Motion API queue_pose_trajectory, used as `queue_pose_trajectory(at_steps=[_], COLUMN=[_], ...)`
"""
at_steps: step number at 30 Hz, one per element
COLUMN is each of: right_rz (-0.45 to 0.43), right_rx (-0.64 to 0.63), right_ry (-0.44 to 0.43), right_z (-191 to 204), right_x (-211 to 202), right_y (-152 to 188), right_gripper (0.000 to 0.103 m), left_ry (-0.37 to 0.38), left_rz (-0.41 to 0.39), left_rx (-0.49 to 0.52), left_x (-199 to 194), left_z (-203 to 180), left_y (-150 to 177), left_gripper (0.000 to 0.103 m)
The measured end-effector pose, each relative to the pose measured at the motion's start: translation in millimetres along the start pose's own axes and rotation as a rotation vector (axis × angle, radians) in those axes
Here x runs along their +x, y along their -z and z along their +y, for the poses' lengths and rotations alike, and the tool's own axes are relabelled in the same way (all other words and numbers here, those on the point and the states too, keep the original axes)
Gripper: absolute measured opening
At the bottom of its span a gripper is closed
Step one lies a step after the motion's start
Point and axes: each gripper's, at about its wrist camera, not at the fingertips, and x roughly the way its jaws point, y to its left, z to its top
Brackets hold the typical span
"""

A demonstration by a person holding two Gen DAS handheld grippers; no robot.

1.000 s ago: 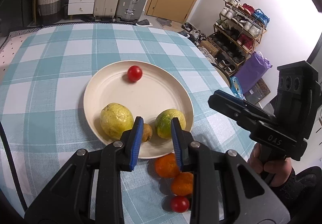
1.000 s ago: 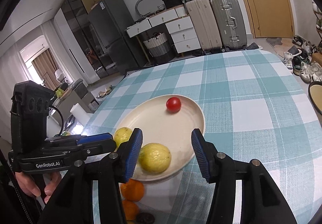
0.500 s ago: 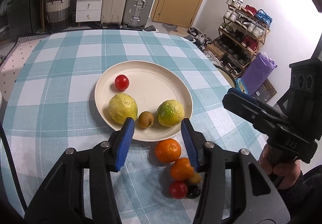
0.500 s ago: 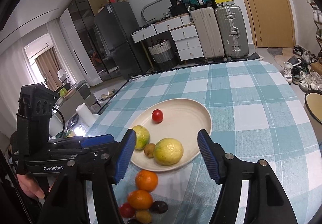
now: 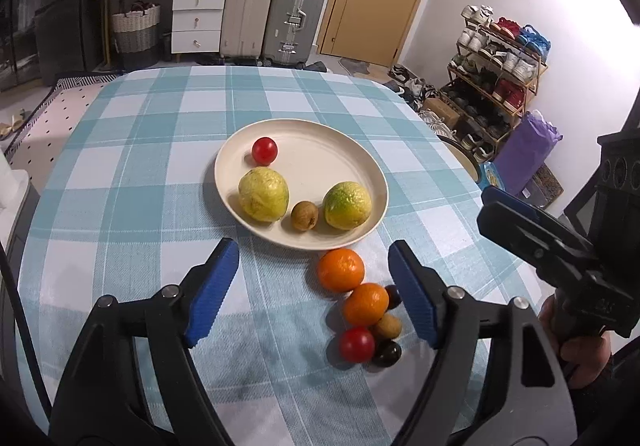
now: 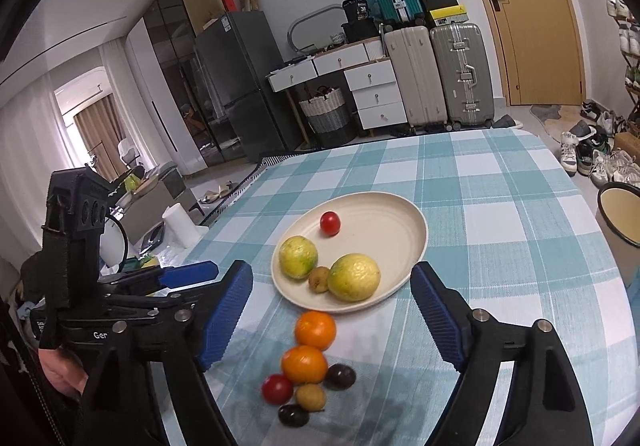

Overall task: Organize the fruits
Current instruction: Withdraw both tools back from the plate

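A cream plate (image 5: 320,149) (image 6: 384,221) on the checked tablecloth holds a red tomato (image 5: 264,150), a yellow guava (image 5: 263,193), a small kiwi (image 5: 304,215) and a greener guava (image 5: 346,205). Near the plate's front edge lie two oranges (image 5: 341,270) (image 5: 366,304), a red tomato (image 5: 357,344), a small kiwi (image 5: 387,326) and two dark plums (image 5: 387,353). My left gripper (image 5: 314,296) is open and empty, raised above the table in front of the plate. My right gripper (image 6: 332,320) is open and empty, above the loose fruit (image 6: 315,330).
The table (image 5: 132,173) drops off at its rounded edges. A round bin (image 6: 620,213) stands off the right side. Suitcases (image 5: 272,13), a drawer unit and a shoe rack (image 5: 500,61) stand beyond the table.
Both grippers have pulled back and up from the plate. The left gripper's jaws have opened wide, leaving the kiwi on the plate. The loose fruit has come into view.
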Motion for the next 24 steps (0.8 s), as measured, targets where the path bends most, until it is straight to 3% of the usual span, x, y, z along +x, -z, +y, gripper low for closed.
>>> queue_pose_trajectory(at_steps=[12,17,24], right_rz=[-0.011,-0.004,0.009], right_rx=[-0.013,-0.018,-0.023], right_ry=[-0.001,0.000,0.020], right_z=[13,17,17], right_x=[-24,-29,-30], right_y=[16,25,38], right_gripper=[0.096,0.098,0.101], left_ry=[-0.066,-0.087,-0.073], left_rz=[0.005,0.022,0.057], left_rx=[-0.022,-0.026,-0.031], left_x=[-10,-8,-2], left_z=[3,5,7], left_y=[23,33,49], left_gripper=[0.087,0.101,0.101])
